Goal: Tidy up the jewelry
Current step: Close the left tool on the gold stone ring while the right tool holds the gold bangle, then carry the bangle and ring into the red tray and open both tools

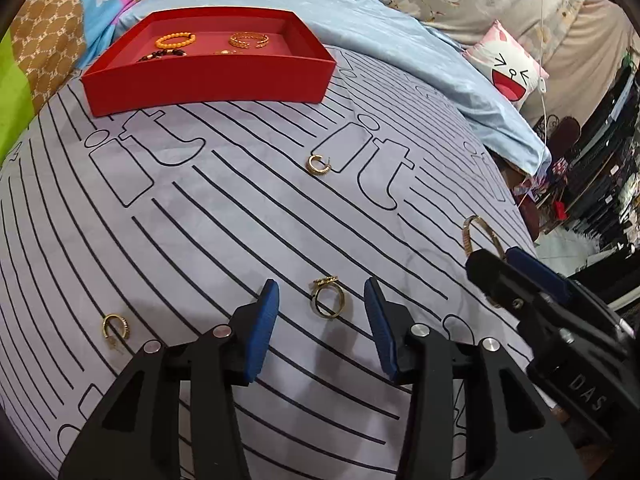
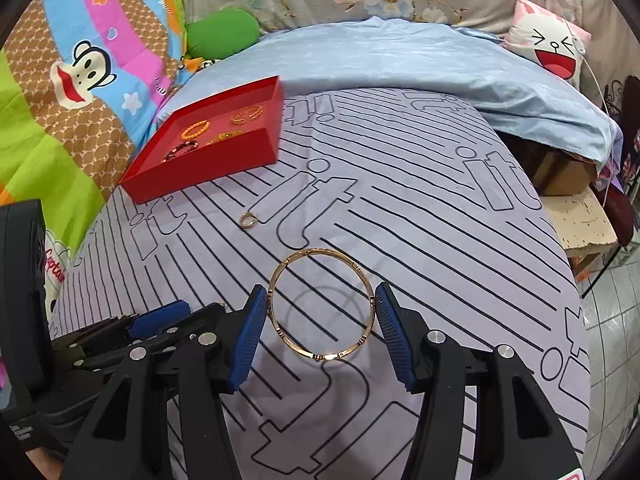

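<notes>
Blue-padded right gripper (image 2: pixel 320 320) clamps a thin gold bangle (image 2: pixel 322 306) with dark notches, lifted off the striped grey bedsheet (image 2: pixel 440 240); left gripper (image 1: pixel 322 316) half open around a gold ring (image 1: pixel 327 300), not touching

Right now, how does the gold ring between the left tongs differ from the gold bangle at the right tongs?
The ring lies on the bedsheet between open left tongs, untouched; the bangle is clamped in the right tongs, lifted above its shadow. The ring is far smaller. It carries a decorated top; the bangle is a plain hoop with small marks. Both are gold.
</notes>
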A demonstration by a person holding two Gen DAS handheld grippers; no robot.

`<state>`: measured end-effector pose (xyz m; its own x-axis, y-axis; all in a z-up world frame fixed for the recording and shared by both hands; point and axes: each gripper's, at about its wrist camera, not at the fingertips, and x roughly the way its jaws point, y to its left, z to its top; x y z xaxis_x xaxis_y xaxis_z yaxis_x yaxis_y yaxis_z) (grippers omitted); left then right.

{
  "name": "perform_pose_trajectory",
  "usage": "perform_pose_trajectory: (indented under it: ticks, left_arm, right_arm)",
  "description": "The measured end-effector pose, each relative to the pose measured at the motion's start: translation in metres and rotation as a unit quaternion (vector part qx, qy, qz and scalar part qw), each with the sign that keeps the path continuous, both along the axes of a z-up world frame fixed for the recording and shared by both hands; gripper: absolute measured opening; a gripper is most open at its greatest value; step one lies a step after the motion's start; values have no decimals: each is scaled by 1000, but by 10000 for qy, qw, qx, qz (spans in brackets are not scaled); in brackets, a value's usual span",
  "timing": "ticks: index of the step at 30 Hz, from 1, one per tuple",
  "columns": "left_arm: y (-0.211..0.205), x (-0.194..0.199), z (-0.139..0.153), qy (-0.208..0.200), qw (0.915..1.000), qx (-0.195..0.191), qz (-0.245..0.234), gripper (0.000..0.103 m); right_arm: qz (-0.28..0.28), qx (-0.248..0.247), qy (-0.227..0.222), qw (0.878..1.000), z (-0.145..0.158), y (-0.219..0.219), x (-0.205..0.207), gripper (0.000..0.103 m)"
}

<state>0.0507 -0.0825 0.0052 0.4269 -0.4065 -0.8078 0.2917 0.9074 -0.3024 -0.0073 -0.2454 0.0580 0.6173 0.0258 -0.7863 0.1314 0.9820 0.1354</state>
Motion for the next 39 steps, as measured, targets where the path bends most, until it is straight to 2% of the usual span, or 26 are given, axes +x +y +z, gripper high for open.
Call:
perform_pose_trajectory:
  ticks: [5, 7, 10, 12, 19, 26, 33, 39]
  left_arm:
    - [-10, 3, -2, -109, 9999, 67, -56, 40]
    - [-12, 3, -3, -121, 9998, 88, -107, 25]
    - [-13, 3, -5, -102, 9998, 80, -180, 13]
    - [-13, 2, -5, -92, 9997, 80, -192, 10]
    - [-10, 0, -4, -103, 9997, 48, -207, 9]
    - [-3, 0, 9, -211, 9997, 4, -116, 9]
    - [13, 10, 34, -456, 9989, 43, 110, 9]
    - [33, 30, 60, -708, 9969, 94, 321, 9]
  right_arm:
    - [-76, 26, 15, 10000, -2, -7, 0, 54]
    - [-64, 33, 26, 10000, -3, -8, 1, 54]
    - [-43, 52, 48, 10000, -5, -7, 2, 54]
    - [-30, 79, 65, 9999, -7, -6, 3, 54]
    - [35, 88, 60, 9999, -7, -1, 3, 54]
    - [94, 93, -27, 9999, 0, 4, 3, 54]
    - [422, 78, -290, 9987, 19, 25, 16, 54]
    - [766, 210, -500, 9956, 37, 48, 45, 54]
